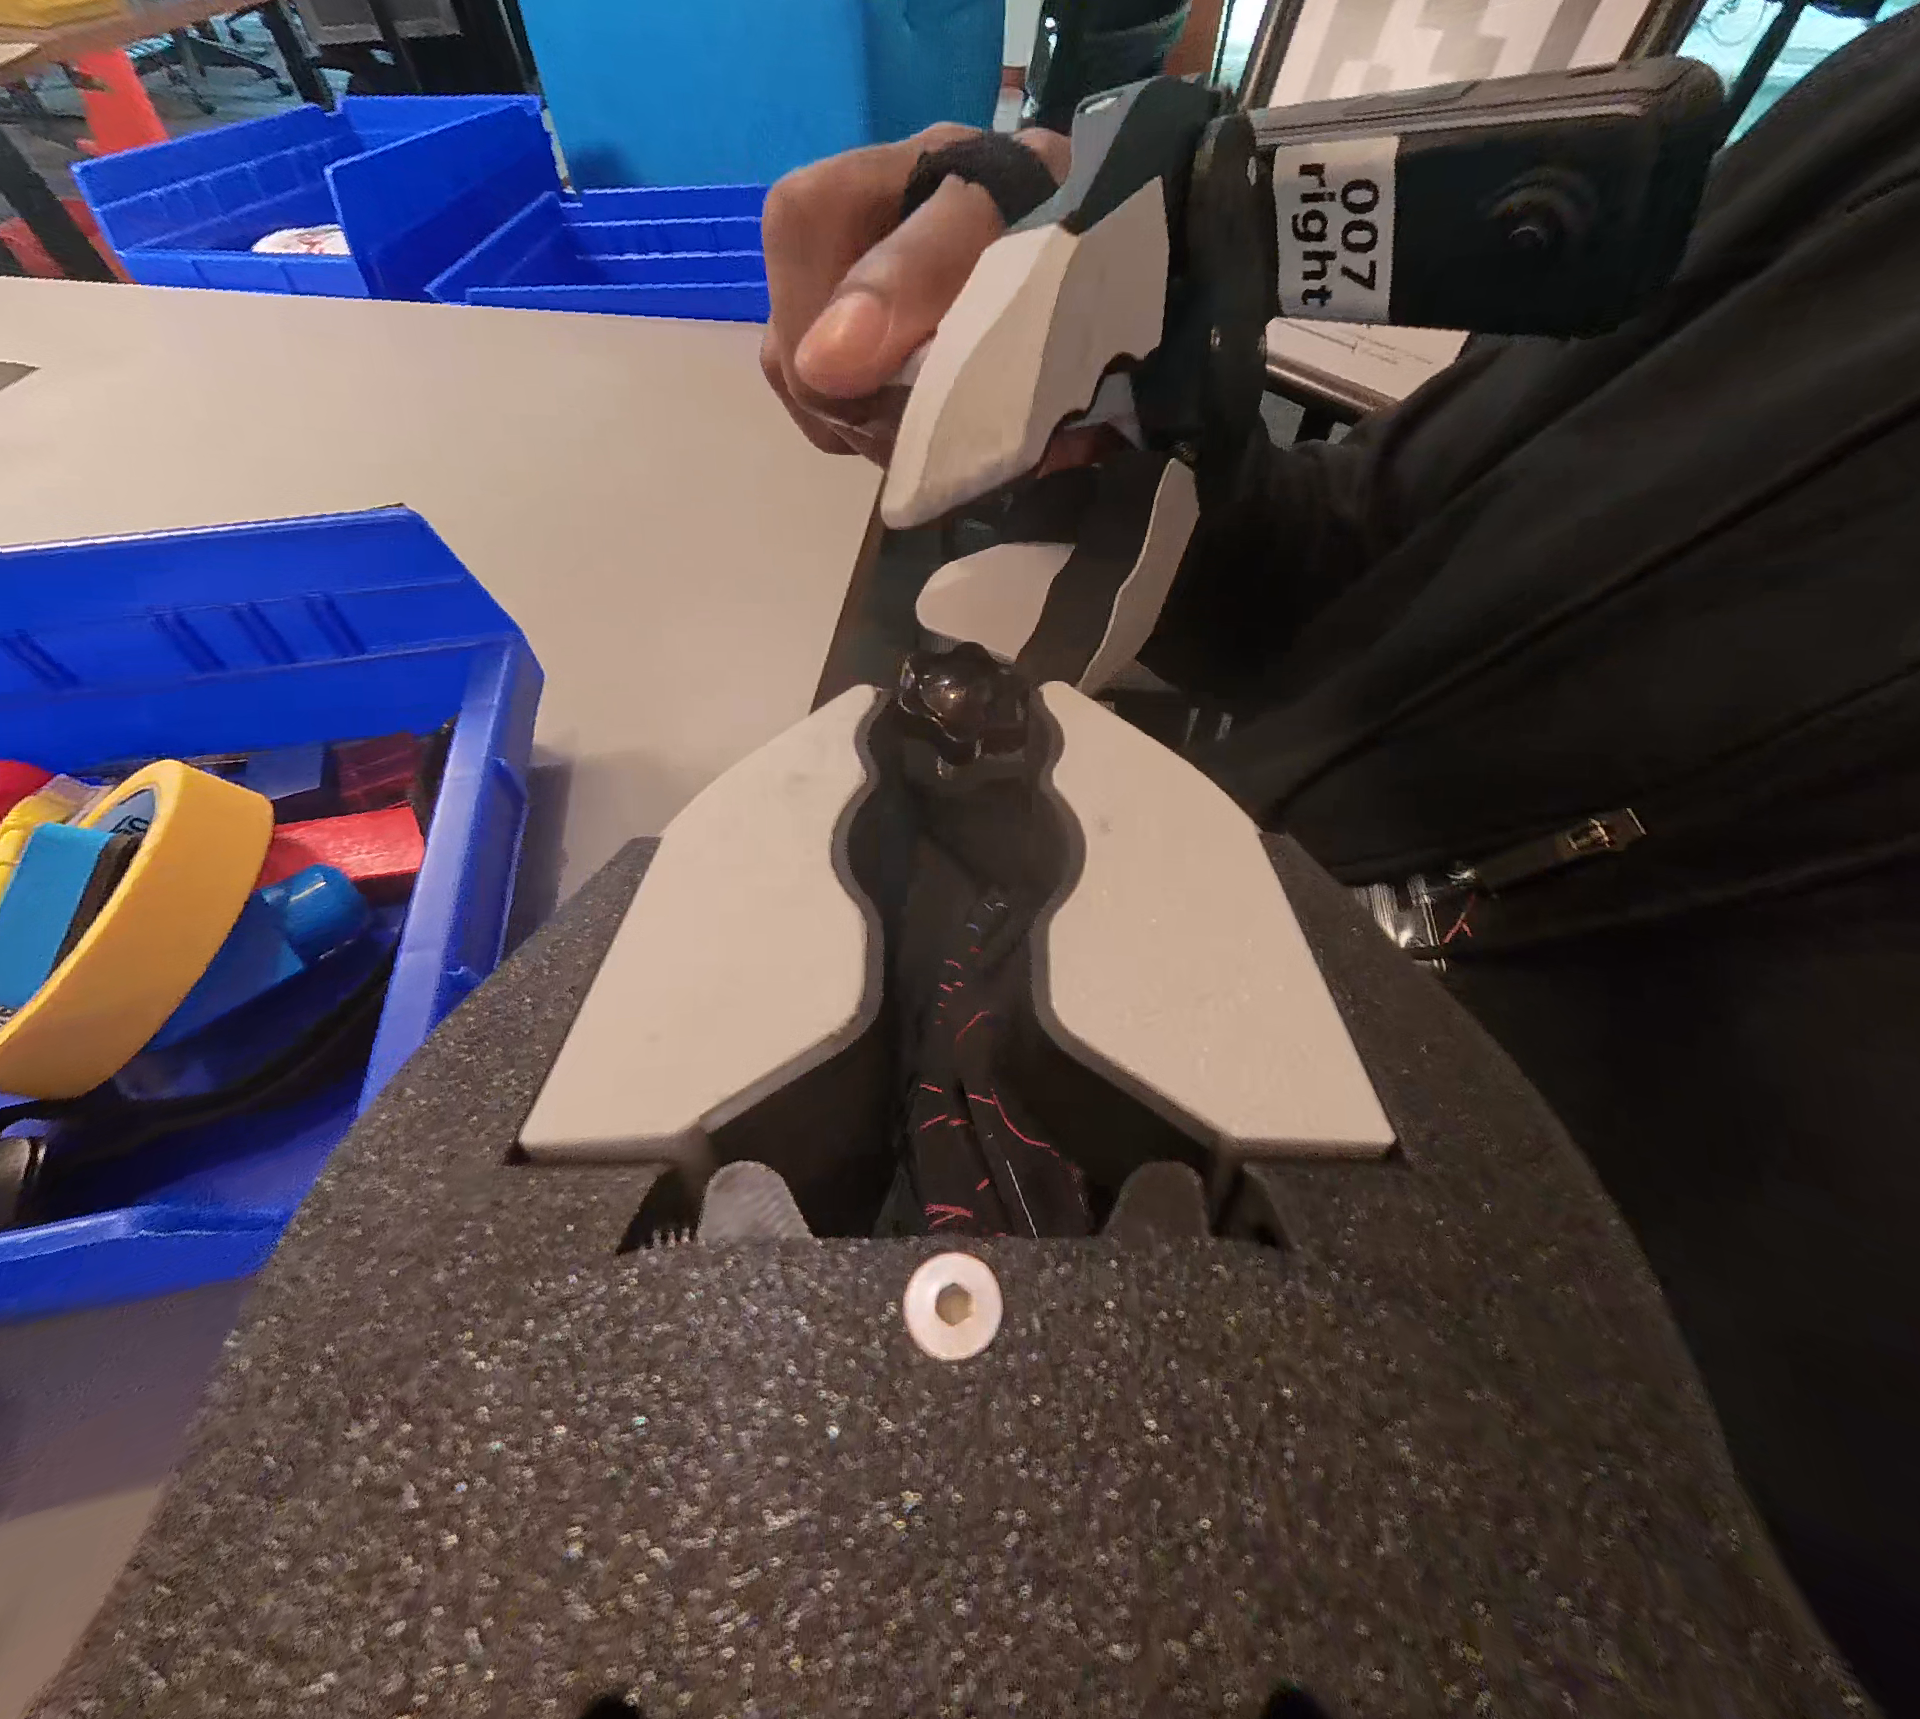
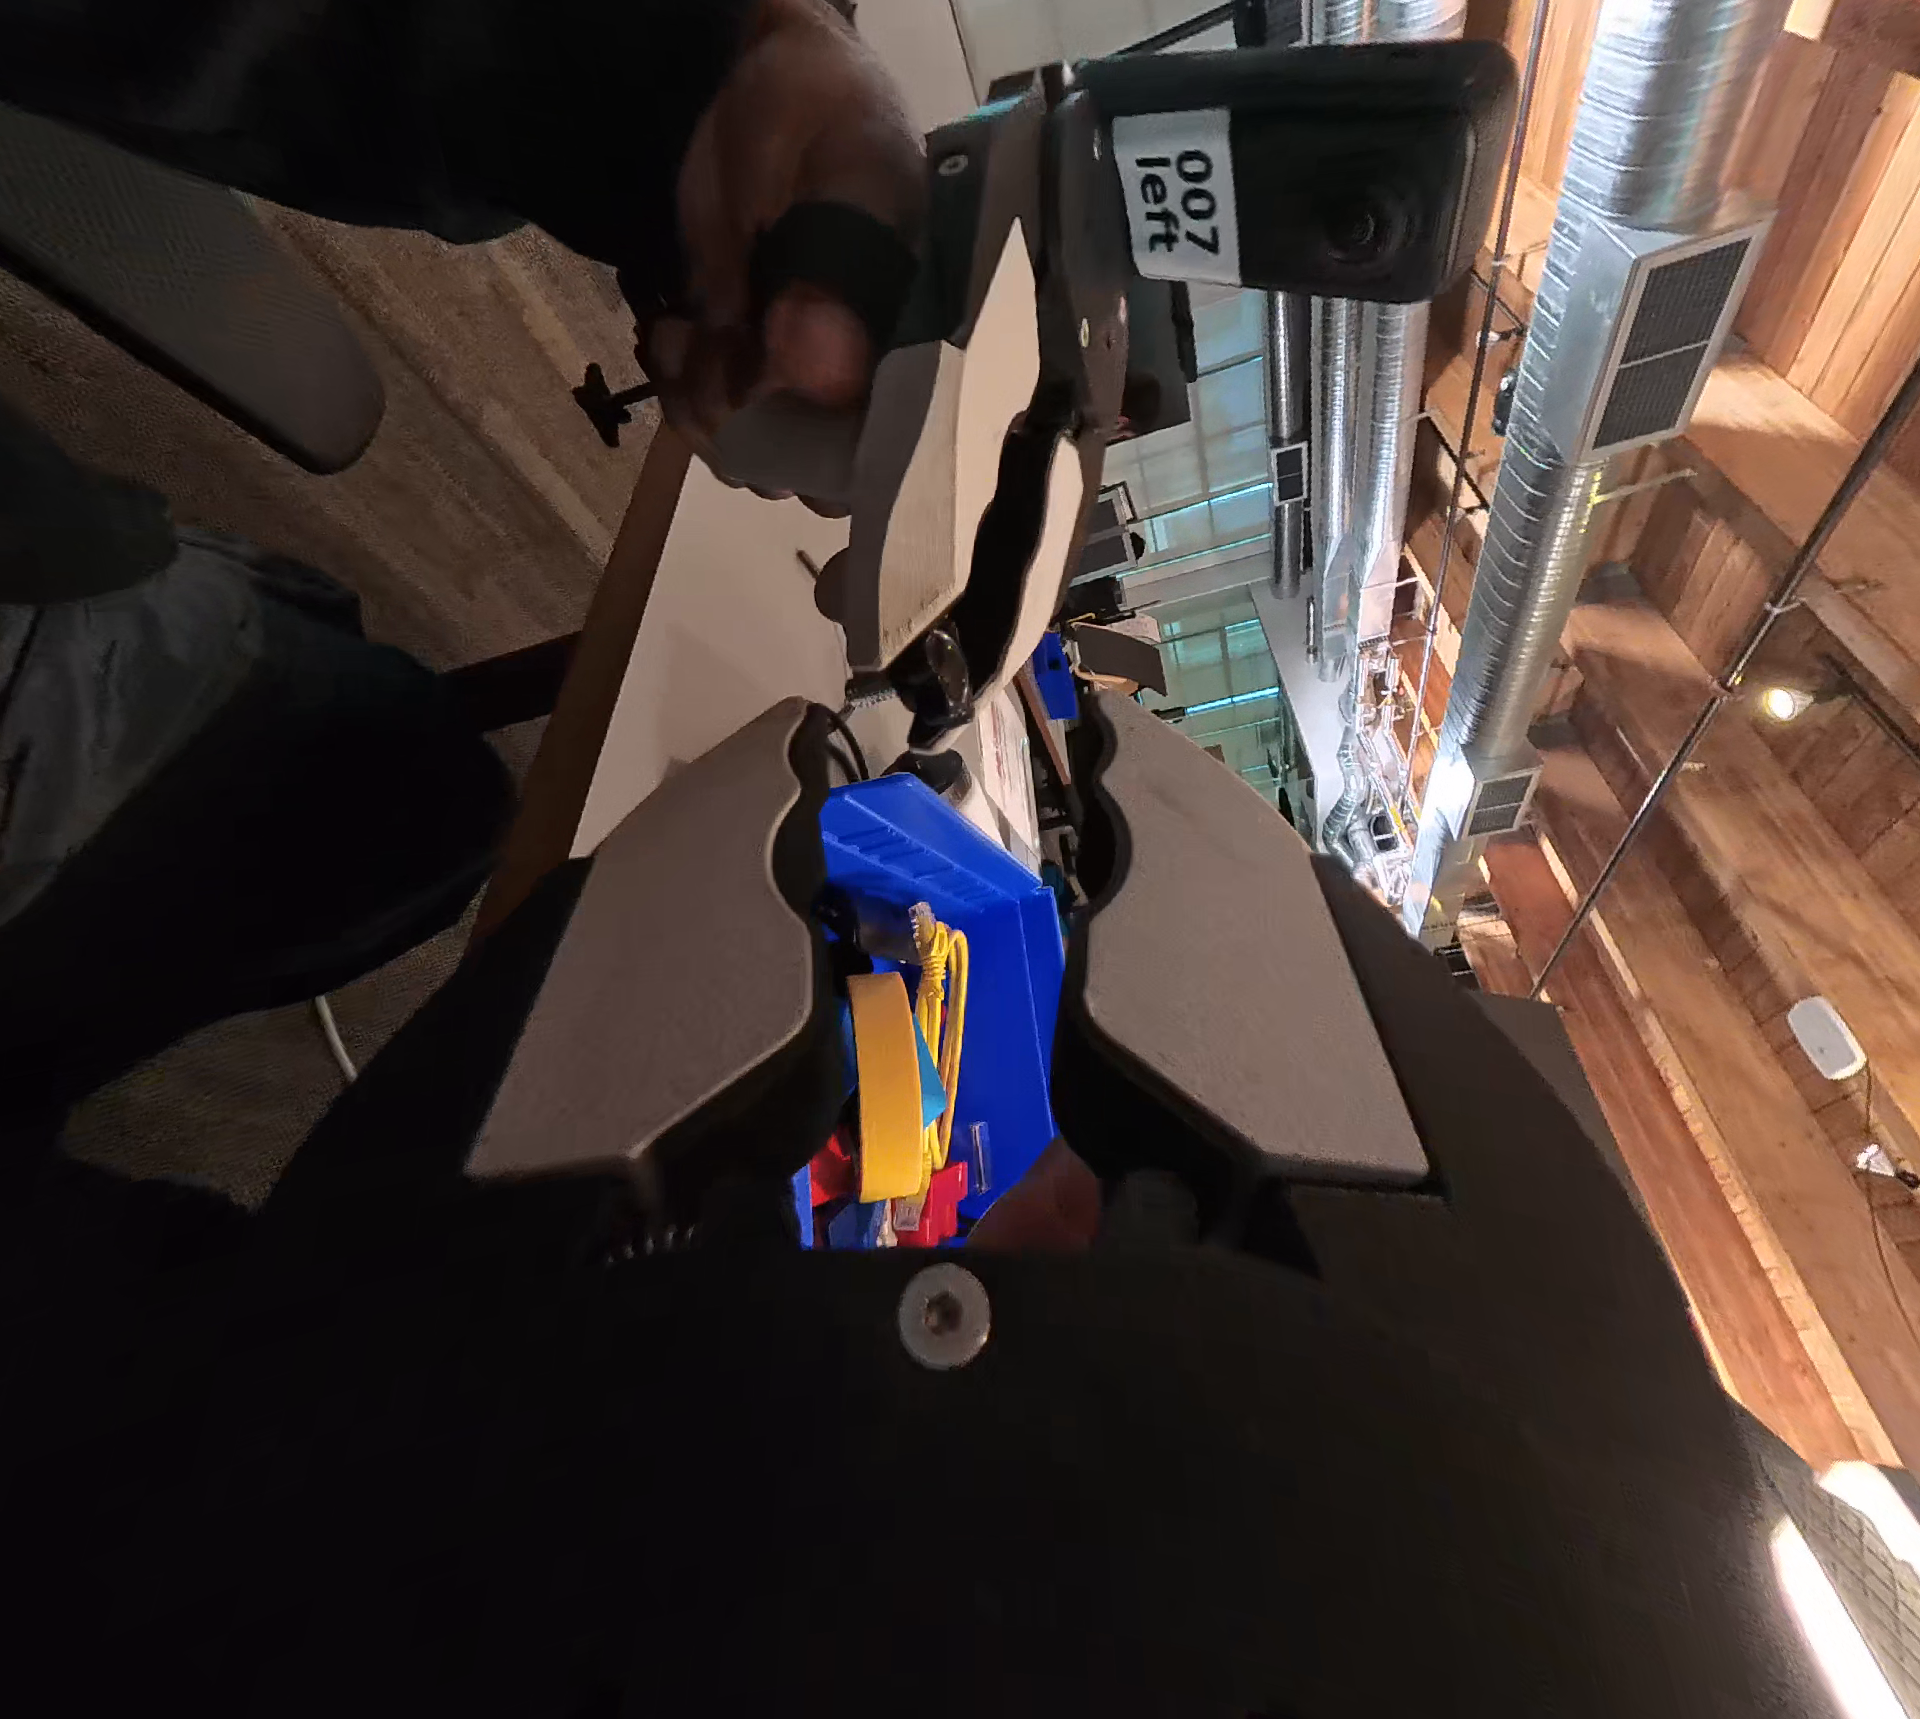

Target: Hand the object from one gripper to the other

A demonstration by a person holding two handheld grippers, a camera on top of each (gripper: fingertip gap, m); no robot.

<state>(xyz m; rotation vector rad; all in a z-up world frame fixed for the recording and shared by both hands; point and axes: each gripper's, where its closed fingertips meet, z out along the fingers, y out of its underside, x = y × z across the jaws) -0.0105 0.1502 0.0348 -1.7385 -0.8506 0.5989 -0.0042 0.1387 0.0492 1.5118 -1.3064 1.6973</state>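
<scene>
**A:** What was the setting?

**B:** A busy workshop with blue crates behind a pale bench (image 1: 416, 422). A blue bin (image 1: 260, 589) sat on the bench's near corner, with a yellow tape roll (image 1: 197, 848) and other odds and ends in it.

**A:** And the object?

**B:** A small black knob (image 1: 961, 713) with a threaded stud out one side. It was up in the air past the bench edge, pinched at the very tips of the left hand-held gripper (image 1: 958, 703), which was clenched on it.

**A:** The other one?

**B:** The right hand-held gripper (image 2: 951, 713) was spread wide, with nothing in it. Its tips were right up against the knob but had not clamped it.

**A:** What worried you?

**B:** The hold was shallow. Only the fingertips had the knob, and it looked lobed and glossy, so I judged it could twist or squirt out if the receiving fingers bumped it while closing.

**A:** Anything else?

**B:** There was little free surface to take hold of. The right fingers might have closed on the left fingertips or on the thin stud rather than the knob's body. If the left had then let go too soon, I'd have expected the knob to drop off the bench edge to the floor.
</scene>
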